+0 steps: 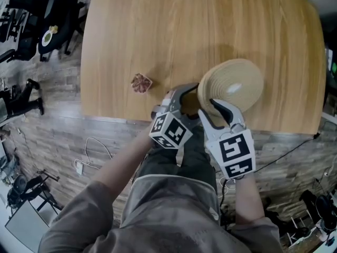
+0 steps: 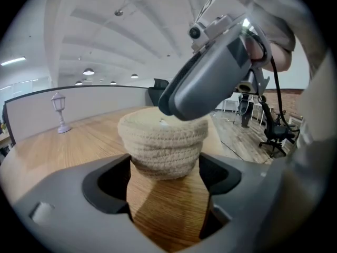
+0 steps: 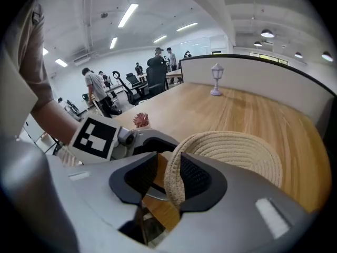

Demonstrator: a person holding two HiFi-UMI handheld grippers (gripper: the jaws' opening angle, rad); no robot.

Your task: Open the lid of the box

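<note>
A round woven-rope box (image 2: 163, 141) stands near the table's front edge. Its lower part fits between the fingertips of my left gripper (image 2: 164, 167), which is shut on it from the left side (image 1: 181, 95). The flat woven lid (image 1: 234, 83) is tilted up over the box. Its near rim (image 3: 174, 178) stands between the jaws of my right gripper (image 3: 168, 175). The rim rests against the right pad, with a gap to the left pad, so that gripper is open. In the head view the right gripper (image 1: 213, 109) covers the lid's near edge, and the lid hides most of the box.
A small reddish-brown dried flower (image 1: 141, 83) lies on the wooden table (image 1: 158, 25) left of the box. A small white lantern figure (image 3: 216, 79) stands at the table's far side. The table's front edge runs just under both grippers. People and office chairs are beyond.
</note>
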